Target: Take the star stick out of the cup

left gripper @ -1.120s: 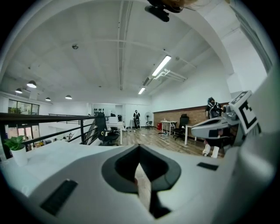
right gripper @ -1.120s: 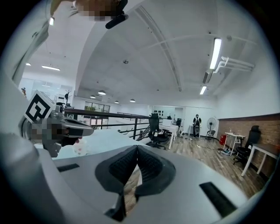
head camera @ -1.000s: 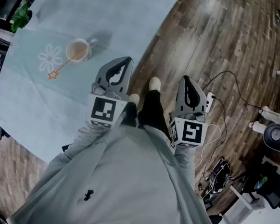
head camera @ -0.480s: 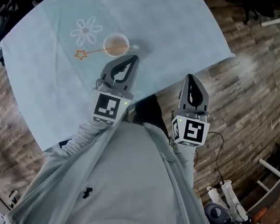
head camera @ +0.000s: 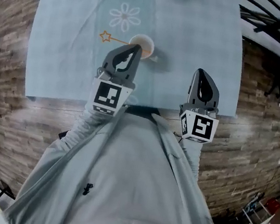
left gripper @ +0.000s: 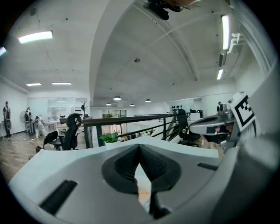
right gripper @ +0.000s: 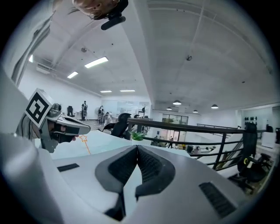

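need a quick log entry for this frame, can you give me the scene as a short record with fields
surface: pale blue cloth with a flower print
cup: upright on the cloth, below the flower print
star stick: in the cup, leaning out to the picture's left, star end over the cloth
left gripper: shut, empty, tip next to the cup; contact cannot be told
right gripper: shut, empty, over the cloth's near edge, apart from the cup
task state: star stick not yet taken out

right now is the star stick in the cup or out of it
In. The star stick leans from the cup, one end inside the rim, the star end out over the tablecloth.
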Demonstrator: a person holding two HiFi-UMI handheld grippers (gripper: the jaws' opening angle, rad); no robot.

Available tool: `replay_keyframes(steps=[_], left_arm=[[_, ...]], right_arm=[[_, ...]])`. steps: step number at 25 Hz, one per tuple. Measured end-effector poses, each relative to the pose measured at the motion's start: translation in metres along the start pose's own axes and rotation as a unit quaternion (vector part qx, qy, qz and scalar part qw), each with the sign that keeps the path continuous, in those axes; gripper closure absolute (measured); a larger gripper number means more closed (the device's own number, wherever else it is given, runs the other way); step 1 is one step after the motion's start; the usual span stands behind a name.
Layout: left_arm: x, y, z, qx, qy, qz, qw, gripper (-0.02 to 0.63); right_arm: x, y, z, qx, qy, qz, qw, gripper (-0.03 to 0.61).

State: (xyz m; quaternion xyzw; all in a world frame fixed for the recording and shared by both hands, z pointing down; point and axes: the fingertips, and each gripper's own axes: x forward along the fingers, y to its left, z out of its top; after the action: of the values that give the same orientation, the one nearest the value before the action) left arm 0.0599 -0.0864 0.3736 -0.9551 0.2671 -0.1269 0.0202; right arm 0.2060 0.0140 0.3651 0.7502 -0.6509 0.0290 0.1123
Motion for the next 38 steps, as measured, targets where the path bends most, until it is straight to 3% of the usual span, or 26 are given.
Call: replay_keyframes(steps=[7,11,26,38], left_arm=[[-0.028,0.038,-0.010,-0.023,0.014,0.103,0.9943,0.595],[-0.041,0.053,-0.015,-0.029,0.019,0.134,0.9904,0.595],[-0.051,0.078,-0.022,-0.044,0.024,0.168,0.9845,0.595],[-0.057,0.088,-0.034,-0.061,0.033,0.189,0.9794,0.595]], right_arm=[[0.040,0.026,0.005,-0.014,-0.010,0.096,0.995,0.563],[0.054,0.041,0.005,-0.022,-0.008,0.128,0.991,0.563],[0.086,0.071,0.016,-0.023,-0.010,0.167,0.986,0.563],[0.110,0.127,0.010,-0.029,0.010,0.275,0.961,0.563]])
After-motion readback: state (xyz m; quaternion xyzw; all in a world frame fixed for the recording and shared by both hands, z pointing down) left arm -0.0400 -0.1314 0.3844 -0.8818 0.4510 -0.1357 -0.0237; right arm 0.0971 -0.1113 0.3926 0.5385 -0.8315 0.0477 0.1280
